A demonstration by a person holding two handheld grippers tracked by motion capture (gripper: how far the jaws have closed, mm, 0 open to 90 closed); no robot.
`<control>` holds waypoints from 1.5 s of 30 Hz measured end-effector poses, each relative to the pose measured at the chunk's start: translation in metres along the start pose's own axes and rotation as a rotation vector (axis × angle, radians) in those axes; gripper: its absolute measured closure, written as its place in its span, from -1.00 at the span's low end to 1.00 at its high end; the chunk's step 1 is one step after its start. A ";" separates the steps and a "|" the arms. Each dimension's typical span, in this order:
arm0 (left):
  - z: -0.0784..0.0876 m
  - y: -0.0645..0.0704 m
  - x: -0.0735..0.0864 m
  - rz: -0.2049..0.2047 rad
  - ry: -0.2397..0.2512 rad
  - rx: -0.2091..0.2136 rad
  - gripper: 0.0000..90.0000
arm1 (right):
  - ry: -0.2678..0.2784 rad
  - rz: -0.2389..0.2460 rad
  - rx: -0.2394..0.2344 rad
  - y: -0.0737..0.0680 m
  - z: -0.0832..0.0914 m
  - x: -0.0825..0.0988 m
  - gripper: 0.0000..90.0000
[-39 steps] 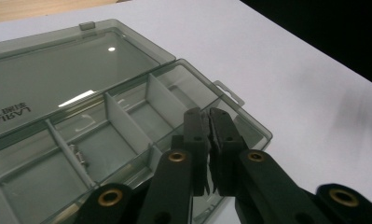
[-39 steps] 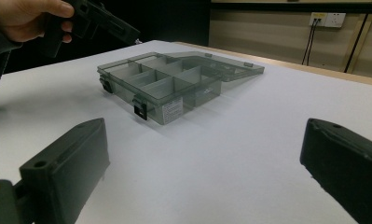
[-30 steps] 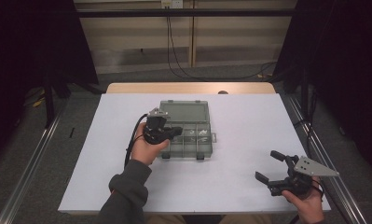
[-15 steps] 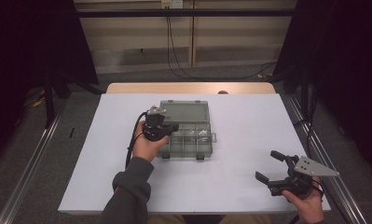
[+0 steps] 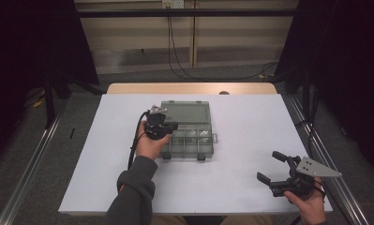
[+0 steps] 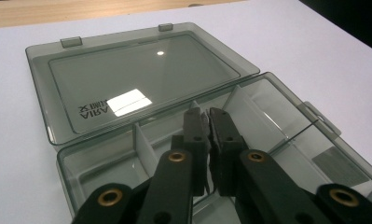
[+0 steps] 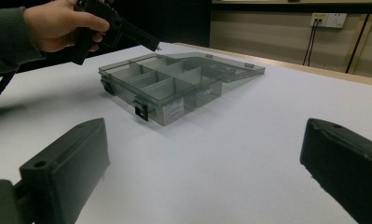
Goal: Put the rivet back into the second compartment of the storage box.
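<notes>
High view puts the smoky compartment box (image 5: pixel 187 133) a little left of the table's centre, its lid (image 5: pixel 184 112) folded flat toward twelve o'clock. The white table (image 5: pixel 241 173) lies bare around it, with a wooden strip (image 5: pixel 191 88) along the far edge, dark curtains at either side and cables (image 5: pixel 175 51) hanging down the back wall. The left gripper (image 5: pixel 168 126) hovers over the box's nine o'clock end with the hand (image 5: pixel 149 143) behind it covering that corner of the box. In the left gripper view its jaws are pressed together just above a divider (image 6: pixel 144 144), and something small and pale seems pinched at the tips, too small to name. The box's lower right corner is cut off by that view's edge. The right gripper (image 5: pixel 274 168) rests near the table's five o'clock corner, well apart from the box, its jaws spread wide with nothing between them; the right gripper view shows white tabletop in the gap. From there the box sits at eleven o'clock, front latches (image 7: pixel 141 111) facing the camera, and the left gripper's tips (image 7: pixel 153 46) hang above its far compartments. Small bits in the compartments at the box's three o'clock end are too blurred to identify.
</notes>
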State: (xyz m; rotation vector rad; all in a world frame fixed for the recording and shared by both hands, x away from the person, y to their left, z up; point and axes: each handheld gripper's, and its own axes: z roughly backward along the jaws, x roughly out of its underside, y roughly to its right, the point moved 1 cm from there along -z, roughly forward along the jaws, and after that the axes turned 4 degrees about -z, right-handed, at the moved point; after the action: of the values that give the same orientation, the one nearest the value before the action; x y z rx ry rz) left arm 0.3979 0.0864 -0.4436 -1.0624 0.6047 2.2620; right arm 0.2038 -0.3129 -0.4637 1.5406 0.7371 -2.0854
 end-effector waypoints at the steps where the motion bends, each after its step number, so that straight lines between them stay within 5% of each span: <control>1: -0.001 0.000 0.000 0.003 -0.004 -0.001 0.93 | 0.001 0.000 0.000 0.000 0.000 0.000 -0.98; 11: -0.007 0.002 0.003 -0.017 -0.005 -0.002 0.91 | -0.001 0.000 -0.001 0.000 0.000 0.000 -0.98; 30: 0.028 -0.009 0.018 0.027 0.124 0.070 -0.07 | 0.000 0.000 0.006 0.000 0.003 0.001 -0.98; 45: 0.064 -0.010 0.046 -0.018 0.188 0.097 -0.60 | -0.001 0.001 0.008 0.000 0.003 0.001 -0.98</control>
State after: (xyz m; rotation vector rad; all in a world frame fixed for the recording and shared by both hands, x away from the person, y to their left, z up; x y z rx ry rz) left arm 0.3453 0.1463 -0.4443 -1.2355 0.7704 2.1091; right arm 0.2016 -0.3152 -0.4639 1.5438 0.7285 -2.0909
